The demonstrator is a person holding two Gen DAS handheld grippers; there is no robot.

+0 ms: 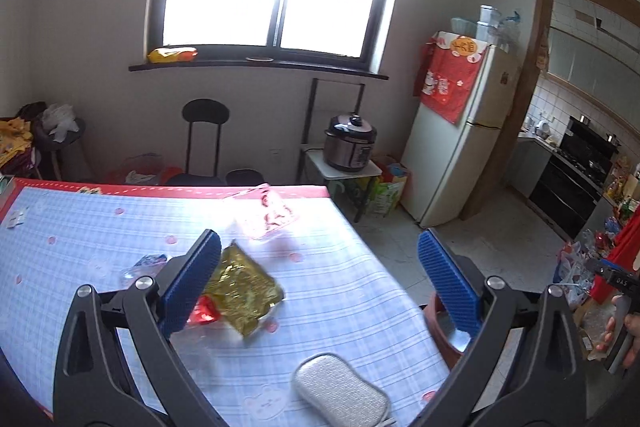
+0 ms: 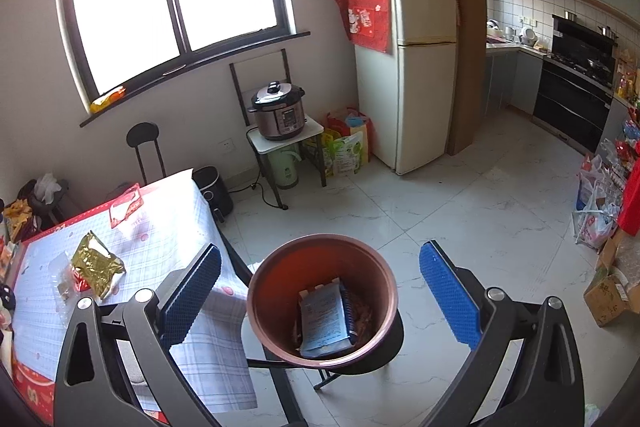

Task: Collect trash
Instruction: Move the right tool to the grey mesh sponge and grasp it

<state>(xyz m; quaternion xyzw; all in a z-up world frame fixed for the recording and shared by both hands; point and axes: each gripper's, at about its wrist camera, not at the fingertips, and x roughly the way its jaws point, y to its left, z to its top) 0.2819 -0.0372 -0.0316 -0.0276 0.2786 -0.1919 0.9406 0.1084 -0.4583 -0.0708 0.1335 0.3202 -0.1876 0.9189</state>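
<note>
Left tongs (image 1: 320, 291): you are holding them spread wide, gripping nothing, above the gold wrapper (image 1: 240, 291) on the bench (image 1: 360, 307).
Right tongs (image 2: 320, 291): you are holding them wide open and empty over the brown bin (image 2: 256, 307).

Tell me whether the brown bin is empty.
Not empty: the brown bin stands upright with a blue packet lying inside.

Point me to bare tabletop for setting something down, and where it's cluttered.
Free: the cloth between the gold wrapper and the grey sponge, and the strip toward the table right edge. Crowded: left of the gold wrapper, with the red wrapper and clear plastic; far edge holds a pink bag.
</note>
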